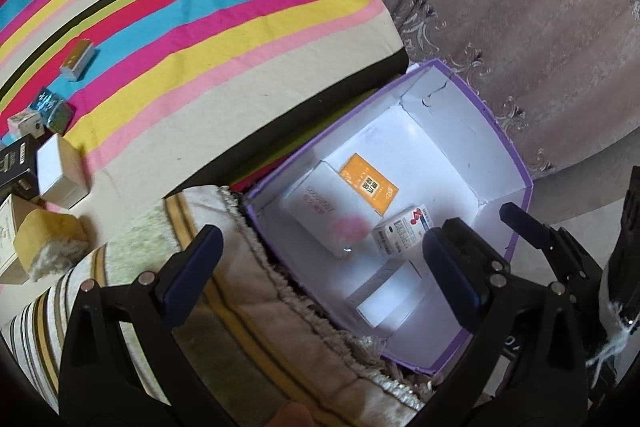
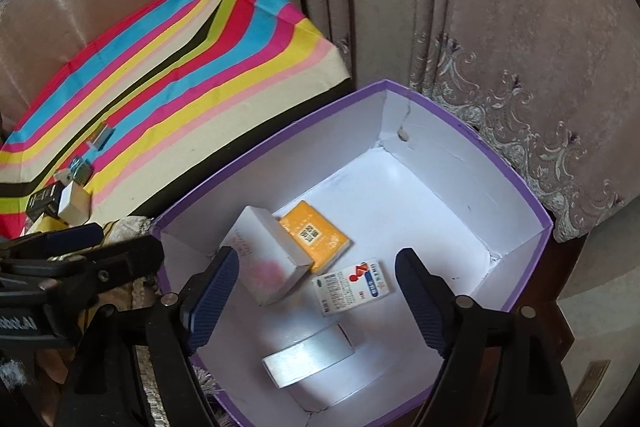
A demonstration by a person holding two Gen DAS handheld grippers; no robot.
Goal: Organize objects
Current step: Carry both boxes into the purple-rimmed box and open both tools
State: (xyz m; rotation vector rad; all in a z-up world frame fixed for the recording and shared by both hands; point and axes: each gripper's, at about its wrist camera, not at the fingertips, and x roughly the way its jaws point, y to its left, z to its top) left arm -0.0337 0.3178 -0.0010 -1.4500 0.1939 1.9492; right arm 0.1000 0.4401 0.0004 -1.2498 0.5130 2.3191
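Ridged hand-held gripper pads (image 2: 214, 291), seemingly cardboard box (image 2: 516, 179).

In the right wrist view the open cardboard box (image 2: 472, 147) fills the centre, with four small packages on its floor. The tall carton (image 2: 266, 259) lies at about 9 o'clock from the floor's middle, and the flat packet (image 2: 316, 237) touches its 3 o'clock side. The medicine box (image 2: 352, 285) lies just beside that pair at 5 o'clock, apart from both. The plain carton (image 2: 310, 357) lies near the 6 o'clock wall. Outside, at 10 o'clock from the cardboard box, the striped cloth (image 2: 180, 87) carries a cluster of small boxes (image 2: 72, 191) (too small to tell apart). The curtain (image 2: 500, 27) hangs behind, from 12 to 3 o'clock.
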